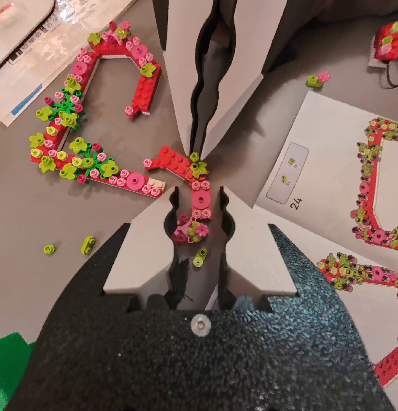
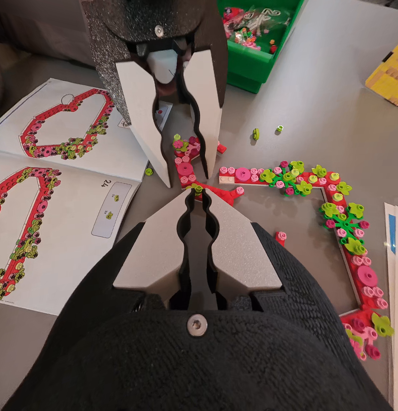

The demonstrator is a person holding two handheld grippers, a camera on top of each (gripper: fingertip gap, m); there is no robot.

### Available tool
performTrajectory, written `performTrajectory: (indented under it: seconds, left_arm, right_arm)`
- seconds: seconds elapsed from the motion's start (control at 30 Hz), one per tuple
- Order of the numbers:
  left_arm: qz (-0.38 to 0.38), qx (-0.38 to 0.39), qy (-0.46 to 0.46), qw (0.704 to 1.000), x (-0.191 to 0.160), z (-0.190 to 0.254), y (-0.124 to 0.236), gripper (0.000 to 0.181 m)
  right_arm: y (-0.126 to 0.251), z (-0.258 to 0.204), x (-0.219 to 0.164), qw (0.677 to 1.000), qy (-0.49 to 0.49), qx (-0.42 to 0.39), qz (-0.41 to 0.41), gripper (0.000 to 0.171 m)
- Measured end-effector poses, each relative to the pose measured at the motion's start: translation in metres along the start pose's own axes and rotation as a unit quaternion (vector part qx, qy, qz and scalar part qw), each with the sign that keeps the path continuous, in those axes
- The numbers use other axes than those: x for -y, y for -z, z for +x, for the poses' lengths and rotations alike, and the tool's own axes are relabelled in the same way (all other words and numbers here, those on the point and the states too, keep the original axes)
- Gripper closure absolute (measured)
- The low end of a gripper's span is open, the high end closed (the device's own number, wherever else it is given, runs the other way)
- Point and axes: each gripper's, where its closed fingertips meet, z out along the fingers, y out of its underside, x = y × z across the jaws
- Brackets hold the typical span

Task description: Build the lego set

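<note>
A small red section (image 1: pixel 178 163) of the heart frame lies at the middle of the table, with pink flowers and a lime leaf (image 1: pixel 199 170) on it. My left gripper (image 1: pixel 199 191) is open, and its fingers straddle the section's pink-flower arm (image 1: pixel 201 200) without touching it. My right gripper (image 2: pixel 197 192) is shut on a small lime green stud piece (image 2: pixel 198 188) and holds it just above the leaf, at the section's bend. The larger red heart part (image 1: pixel 60 144), with many flowers and leaves on it, lies to the left, apart from the section.
The open instruction booklet (image 1: pixel 327 144) lies on the right. Loose lime pieces (image 1: pixel 49 249) lie on the table, one between my left fingers (image 1: pixel 200 256). A green parts bin (image 2: pixel 249 55) stands beyond. White papers (image 1: pixel 26 66) lie at the far left. Less than 4 cm separates the two grippers' tips.
</note>
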Motion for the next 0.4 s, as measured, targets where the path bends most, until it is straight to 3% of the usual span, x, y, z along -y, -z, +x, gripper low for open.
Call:
performTrajectory:
  seconds: [0.23, 0.4]
  left_arm:
    - [-0.004, 0.010, 0.006, 1.000, -0.0006, -0.0021, -0.0007, 0.166]
    - [-0.001, 0.010, -0.003, 1.000, -0.0004, -0.0032, -0.0008, 0.166]
  right_arm:
    - [-0.0037, -0.0008, -0.0020, 1.000, -0.003, 0.012, -0.011, 0.167]
    - [-0.0059, -0.0006, -0.0012, 1.000, 0.001, 0.012, -0.012, 0.167]
